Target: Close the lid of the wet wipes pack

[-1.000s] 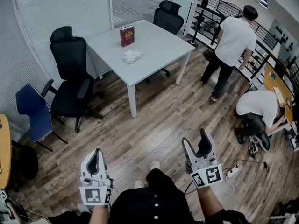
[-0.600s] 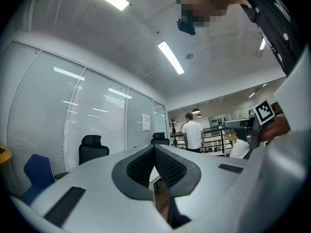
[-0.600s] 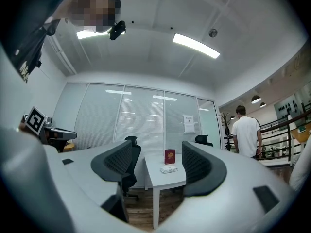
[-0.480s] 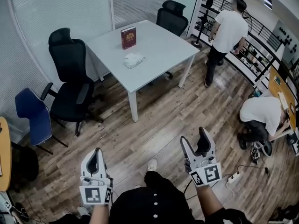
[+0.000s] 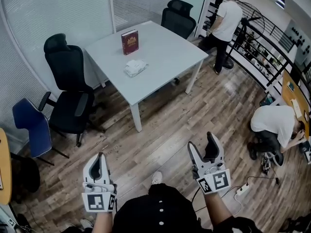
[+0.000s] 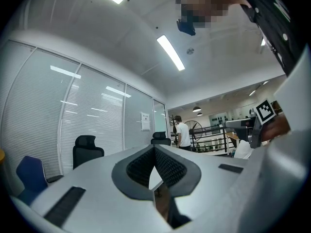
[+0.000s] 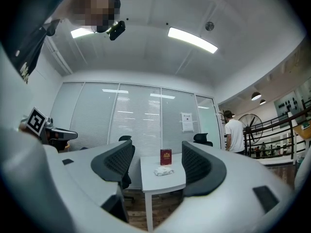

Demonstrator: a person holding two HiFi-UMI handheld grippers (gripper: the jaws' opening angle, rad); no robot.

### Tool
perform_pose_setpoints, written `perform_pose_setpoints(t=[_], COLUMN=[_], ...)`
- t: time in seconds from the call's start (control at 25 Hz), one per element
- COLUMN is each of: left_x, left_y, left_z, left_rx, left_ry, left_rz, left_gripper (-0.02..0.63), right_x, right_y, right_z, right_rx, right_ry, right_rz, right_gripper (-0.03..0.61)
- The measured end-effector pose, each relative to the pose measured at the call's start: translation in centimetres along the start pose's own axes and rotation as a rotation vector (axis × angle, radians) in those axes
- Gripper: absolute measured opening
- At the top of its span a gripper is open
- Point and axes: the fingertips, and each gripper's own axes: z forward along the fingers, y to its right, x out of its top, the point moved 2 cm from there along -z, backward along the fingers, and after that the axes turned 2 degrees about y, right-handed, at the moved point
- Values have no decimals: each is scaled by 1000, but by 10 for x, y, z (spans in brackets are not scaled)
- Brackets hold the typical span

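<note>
red book (image 5: pixel 129 42) upright on white table (image 5: pixel 165 47) | black chair (image 5: pixel 65 67) beside table | blue chair (image 5: pixel 30 125) near

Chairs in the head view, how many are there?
3. One black office chair stands left of the white table, a second black office chair at its far corner, and a blue chair by the left edge. More may be hidden.

Head view steeply down; right gripper view level; shared distant table (image 5: pixel 165 47) (image 7: pixel 163 182)
</note>
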Motion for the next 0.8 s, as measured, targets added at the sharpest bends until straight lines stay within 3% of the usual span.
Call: perform_pose_setpoints(t=[0.44,0.8], left_x=[3,-5], left_y=[13,24], left_z=[66,88], left_rx=[25,52], left_ry=[0,-27], left_rz=[5,1], left_gripper=[9,9], right_x=[-3,-13], right_y=[51,78], right_z=[50,68], right_rx=[24,36], right_ry=[10,-5], right_rz=[24,39], right_gripper=[318,318])
